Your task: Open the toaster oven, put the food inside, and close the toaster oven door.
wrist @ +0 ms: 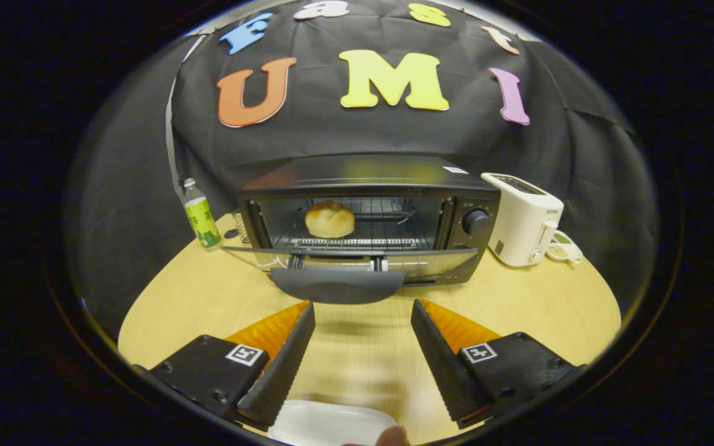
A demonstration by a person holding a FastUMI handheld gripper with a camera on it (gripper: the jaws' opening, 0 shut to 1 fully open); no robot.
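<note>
The gripper (363, 310) hung wide open over the wooden table (537, 310) with nothing between its fingers, which pointed at the dark handle (337, 286) of the toaster oven (366, 217) just ahead. The oven door (351, 259) lay folded down and the bread roll (330, 218) sat inside on the wire rack (388, 243). A green-labelled bottle (201, 214) stood left of the oven, a white toaster (523, 218) right of it, and a white dish (326, 424), possibly a plate, lay below the fingers.
</note>
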